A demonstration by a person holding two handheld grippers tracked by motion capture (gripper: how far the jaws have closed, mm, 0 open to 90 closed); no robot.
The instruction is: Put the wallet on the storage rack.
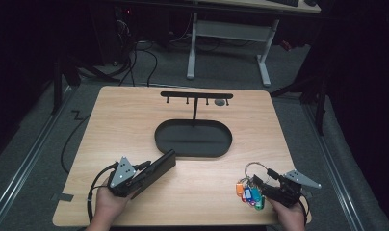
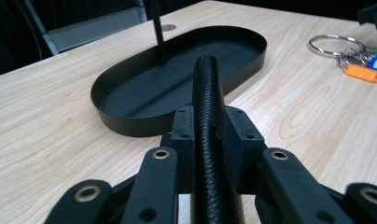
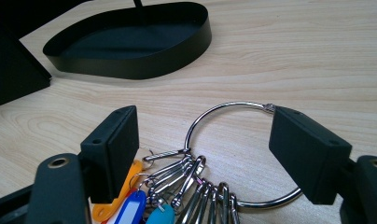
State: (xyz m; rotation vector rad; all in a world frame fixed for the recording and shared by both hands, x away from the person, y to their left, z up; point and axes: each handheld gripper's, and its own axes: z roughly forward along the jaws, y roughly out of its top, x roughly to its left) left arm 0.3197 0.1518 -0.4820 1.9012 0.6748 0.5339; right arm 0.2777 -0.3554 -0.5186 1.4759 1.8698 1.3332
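Note:
My left gripper (image 1: 143, 172) is at the table's front left, shut on a flat black case (image 1: 166, 161) with a grained surface. In the left gripper view the case (image 2: 206, 79) stands on edge between the pads and points at the black oval tray (image 2: 130, 123). At the front right, my right gripper (image 1: 262, 185) is open around a bunch of keys. In the right gripper view its jaws stand either side of the steel key ring (image 3: 233, 106), and coloured tags (image 3: 130, 210) hang from clips on the ring.
The oval tray (image 1: 192, 153) sits mid-table with a T-shaped hook stand (image 1: 196, 95) rising from its far side. A grey round plug (image 1: 220, 102) sits in the tabletop behind it. Beyond the table are a white-legged desk (image 1: 265, 62) and floor cables (image 1: 135, 57).

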